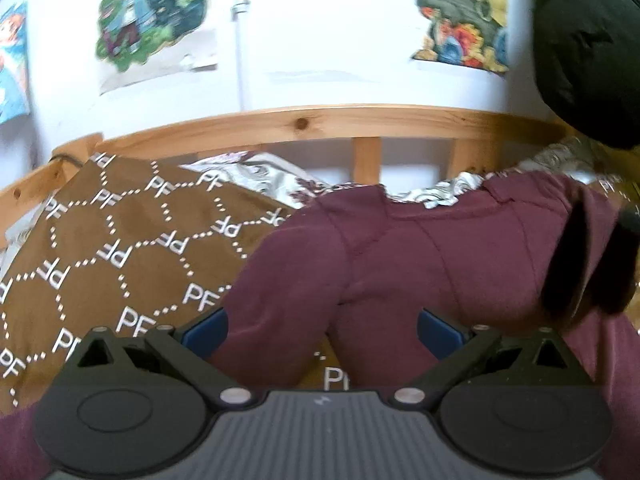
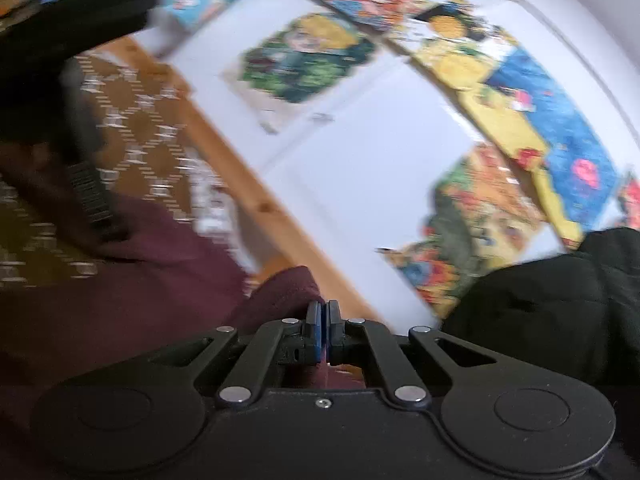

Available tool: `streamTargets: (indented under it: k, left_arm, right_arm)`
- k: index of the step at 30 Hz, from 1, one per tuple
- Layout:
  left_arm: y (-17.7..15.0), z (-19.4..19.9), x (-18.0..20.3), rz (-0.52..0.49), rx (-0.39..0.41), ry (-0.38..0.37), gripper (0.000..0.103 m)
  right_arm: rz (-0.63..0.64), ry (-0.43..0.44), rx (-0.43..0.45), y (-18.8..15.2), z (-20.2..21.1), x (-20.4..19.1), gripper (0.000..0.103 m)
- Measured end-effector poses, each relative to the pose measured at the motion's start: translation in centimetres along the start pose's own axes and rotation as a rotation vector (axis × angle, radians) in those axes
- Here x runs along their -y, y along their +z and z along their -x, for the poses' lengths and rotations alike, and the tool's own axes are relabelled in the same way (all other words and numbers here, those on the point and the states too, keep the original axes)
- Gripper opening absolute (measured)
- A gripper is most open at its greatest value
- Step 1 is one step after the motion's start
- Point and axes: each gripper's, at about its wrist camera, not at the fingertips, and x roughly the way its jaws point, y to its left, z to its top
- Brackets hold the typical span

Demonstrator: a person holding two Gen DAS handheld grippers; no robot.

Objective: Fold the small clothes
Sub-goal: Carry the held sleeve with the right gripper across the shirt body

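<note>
A maroon garment (image 1: 400, 264) lies bunched on a brown blanket with white "PF" letters (image 1: 112, 248). My left gripper (image 1: 322, 334) is open, its blue-padded fingers wide apart on either side of a fold of the garment. In the right wrist view my right gripper (image 2: 322, 320) is shut on a lifted edge of the maroon garment (image 2: 288, 292), which trails down to the left. The right gripper's dark, blurred shape shows at the right edge of the left wrist view (image 1: 588, 264).
A wooden bed rail (image 1: 320, 120) runs behind the blanket, with a white wall and colourful cartoon posters (image 1: 148, 16) above. A patterned grey sheet (image 1: 276, 180) shows at the back. A black padded item (image 1: 588, 48) hangs at upper right. The right view is motion-blurred.
</note>
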Motion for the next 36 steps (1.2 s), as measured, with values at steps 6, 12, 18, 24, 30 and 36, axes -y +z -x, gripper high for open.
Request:
streamTargets:
  k: [6, 12, 18, 24, 30, 36]
  left_arm:
    - [-0.4, 0.0, -1.3, 0.023, -0.009, -0.003, 0.103]
    - [-0.6, -0.2, -1.0, 0.020, -0.014, -0.031, 0.103]
    - [-0.9, -0.1, -0.5, 0.006, -0.021, -0.056, 0.103]
    - [-0.9, 0.1, 0.0, 0.010, -0.027, -0.066, 0.103]
    - [-1.4, 0.5, 0.6, -0.004, -0.036, -0.084, 0.103]
    - [-1.7, 0.2, 0.4, 0.012, -0.066, -0.079, 0.103]
  right_arm:
    - [0.025, 0.211, -0.029, 0.0, 0.4, -4.4, 0.000]
    - [0.039, 0.359, -0.067, -0.7, 1.1, -6.9, 0.000]
    - [-0.056, 0.330, -0.079, -1.4, 2.9, -6.0, 0.000]
    - [-0.601, 0.123, -0.180, -2.1, 2.8, 0.6, 0.001]
    - [-1.038, 0.118, -0.246, -4.5, 1.8, 3.4, 0.001]
    - [-0.941, 0.255, -0.367, -5.2, 2.3, 0.1, 0.001]
